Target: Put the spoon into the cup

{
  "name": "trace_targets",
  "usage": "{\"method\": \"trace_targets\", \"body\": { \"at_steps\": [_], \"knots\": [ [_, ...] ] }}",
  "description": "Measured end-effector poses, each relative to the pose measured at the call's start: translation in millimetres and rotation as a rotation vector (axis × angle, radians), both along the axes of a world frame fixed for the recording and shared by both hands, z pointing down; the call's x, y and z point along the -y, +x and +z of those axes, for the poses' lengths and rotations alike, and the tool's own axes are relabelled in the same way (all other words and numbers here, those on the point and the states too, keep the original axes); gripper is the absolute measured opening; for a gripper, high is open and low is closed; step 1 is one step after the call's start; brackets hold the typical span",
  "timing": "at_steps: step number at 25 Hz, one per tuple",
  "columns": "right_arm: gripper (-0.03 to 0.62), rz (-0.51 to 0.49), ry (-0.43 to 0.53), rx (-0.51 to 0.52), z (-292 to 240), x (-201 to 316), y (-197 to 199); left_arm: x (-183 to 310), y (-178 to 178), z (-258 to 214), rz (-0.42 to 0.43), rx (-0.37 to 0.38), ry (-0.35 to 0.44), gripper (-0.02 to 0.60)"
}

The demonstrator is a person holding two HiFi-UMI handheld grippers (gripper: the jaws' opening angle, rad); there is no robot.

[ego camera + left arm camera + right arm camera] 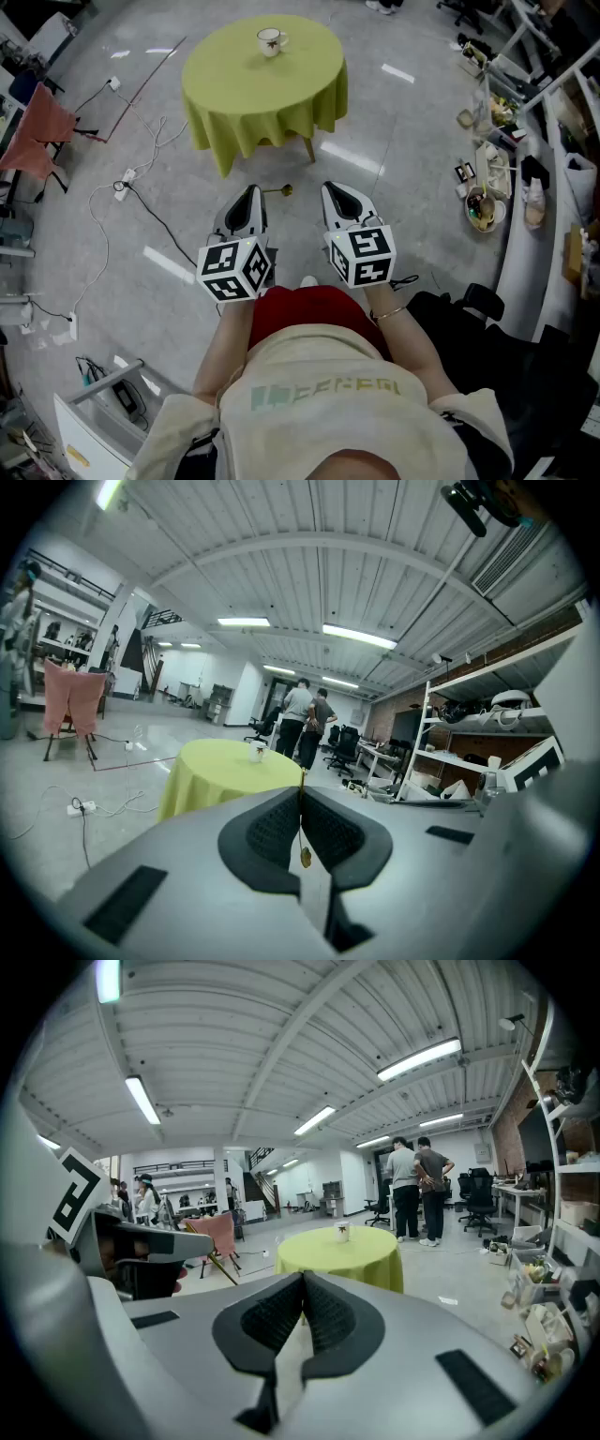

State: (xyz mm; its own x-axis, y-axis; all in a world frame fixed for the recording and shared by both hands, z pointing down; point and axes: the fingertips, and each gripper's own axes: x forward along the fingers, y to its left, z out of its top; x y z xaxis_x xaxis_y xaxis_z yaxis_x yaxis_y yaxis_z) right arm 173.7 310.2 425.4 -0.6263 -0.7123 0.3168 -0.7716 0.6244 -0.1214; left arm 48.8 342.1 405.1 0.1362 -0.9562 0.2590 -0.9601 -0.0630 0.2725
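Observation:
A white cup (pixel 271 41) stands on a round table with a yellow-green cloth (pixel 234 98), well ahead of both grippers. My left gripper (pixel 249 193) is shut on a thin gold spoon (pixel 281 190), which sticks out sideways to the right. In the left gripper view the spoon (pixel 305 855) hangs between the closed pads of the left gripper (pixel 301 794), bowl end down, with the cup (pixel 256 752) far behind. My right gripper (pixel 335 191) is beside the left one, shut and empty. The right gripper view shows the right gripper (pixel 303 1279) with its pads together and the cup (pixel 342 1231) on the table (pixel 347 1255).
Cables and a power strip (pixel 123 184) lie on the floor at left, near a rack with salmon cloth (pixel 42 127). Cluttered shelves (pixel 525 159) line the right side. Two people (pixel 418 1185) stand beyond the table by office chairs.

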Motion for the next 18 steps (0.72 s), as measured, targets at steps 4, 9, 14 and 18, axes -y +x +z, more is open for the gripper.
{"method": "trace_targets", "body": {
  "at_steps": [4, 9, 14, 18],
  "knots": [
    [0.035, 0.0, 0.005, -0.008, 0.4, 3.6, 3.3, 3.1, 4.8, 1.6, 0.005, 0.006, -0.003, 0.025],
    [0.037, 0.006, 0.013, -0.037, 4.0, 3.7, 9.3, 1.7, 6.1, 6.2, -0.005, 0.008, -0.009, 0.025],
    [0.037, 0.031, -0.011, -0.021, 4.3, 12.3, 17.8, 5.0, 3.1, 4.7, -0.017, 0.011, -0.01, 0.025],
    [0.037, 0.045, -0.03, -0.006, 5.3, 23.2, 22.8, 12.1, 1.8, 4.6, -0.025, 0.015, -0.013, 0.025]
  ]
}}
